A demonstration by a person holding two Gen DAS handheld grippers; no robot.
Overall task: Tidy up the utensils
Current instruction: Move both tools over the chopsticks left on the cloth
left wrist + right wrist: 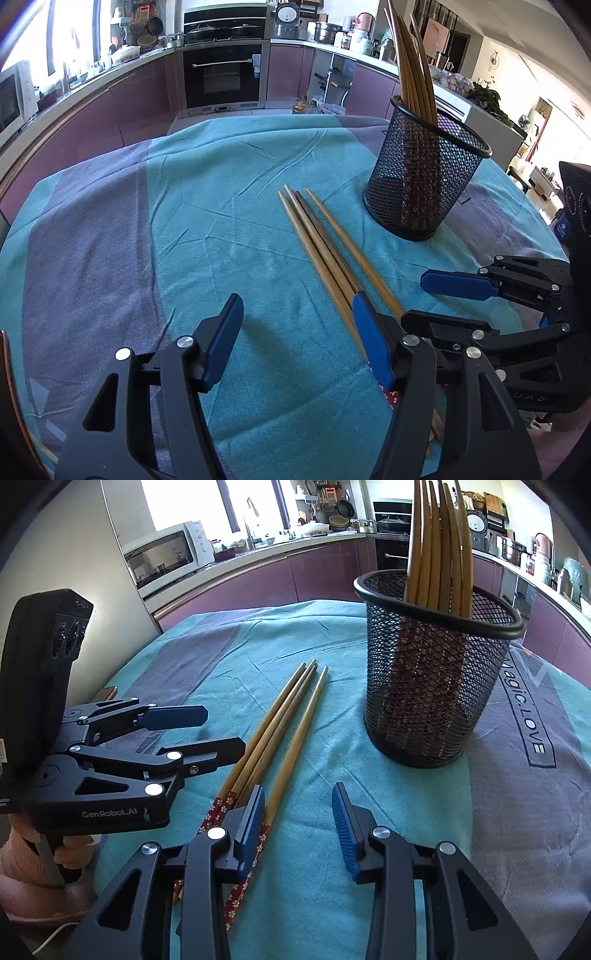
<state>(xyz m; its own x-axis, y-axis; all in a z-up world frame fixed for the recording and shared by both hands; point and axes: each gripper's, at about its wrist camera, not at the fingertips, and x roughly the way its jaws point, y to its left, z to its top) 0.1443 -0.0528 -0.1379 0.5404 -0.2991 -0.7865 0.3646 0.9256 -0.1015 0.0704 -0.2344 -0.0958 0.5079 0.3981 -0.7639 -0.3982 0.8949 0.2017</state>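
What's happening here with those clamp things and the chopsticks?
A person holds a two-finger gripper in each hand and is tidying chopsticks. Several already stand in the black mesh cup. Four loose chopsticks lie together on the teal cloth. The left gripper and right gripper sit low at the chopsticks' near ends, jaws open. One finger of each reaches over the sticks, but neither has gripped anything yet.

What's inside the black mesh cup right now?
The black mesh cup holds a bundle of wooden chopsticks standing upright, tips above the rim. Their lower ends show only dimly through the mesh; the cup's bottom can't be made out.
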